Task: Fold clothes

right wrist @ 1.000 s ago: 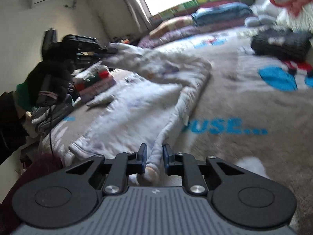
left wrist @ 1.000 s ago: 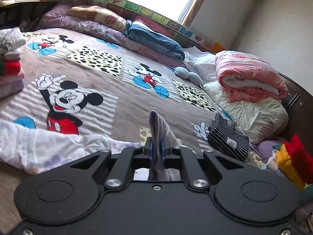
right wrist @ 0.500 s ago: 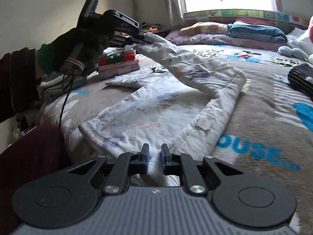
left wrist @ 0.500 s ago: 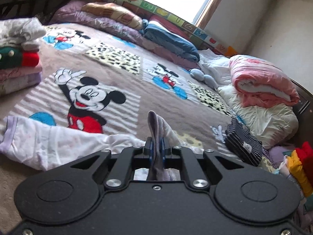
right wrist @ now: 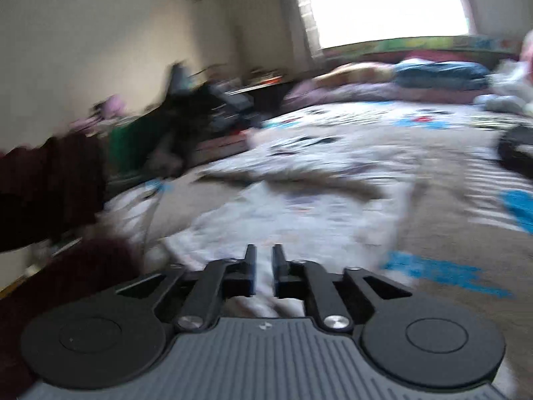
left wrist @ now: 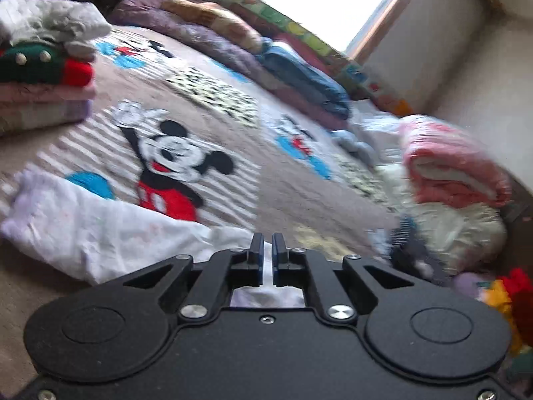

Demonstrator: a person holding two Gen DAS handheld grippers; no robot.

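Note:
A white garment with a faint print (left wrist: 100,230) lies on the Mickey Mouse blanket (left wrist: 293,196), folded over itself; it also shows, blurred, in the right wrist view (right wrist: 299,206). My left gripper (left wrist: 265,238) hangs just above the garment with a narrow gap between its jaws and nothing in them. My right gripper (right wrist: 264,250) sits over the garment's near edge, jaws slightly apart and empty. In the right wrist view the left hand and its gripper (right wrist: 186,113) are a dark blur at the left.
A stack of folded clothes (left wrist: 43,76) stands at the left. A dark striped folded item (left wrist: 413,253) lies at the right, near a pink rolled blanket (left wrist: 456,163) on white bedding. Pillows (left wrist: 299,76) line the window side. Colourful clothes (left wrist: 513,296) sit at the far right.
My left gripper let go of the grey-white sleeve it held up; the sleeve now lies on the garment. Both views swung and are blurred. The right gripper stays slightly apart.

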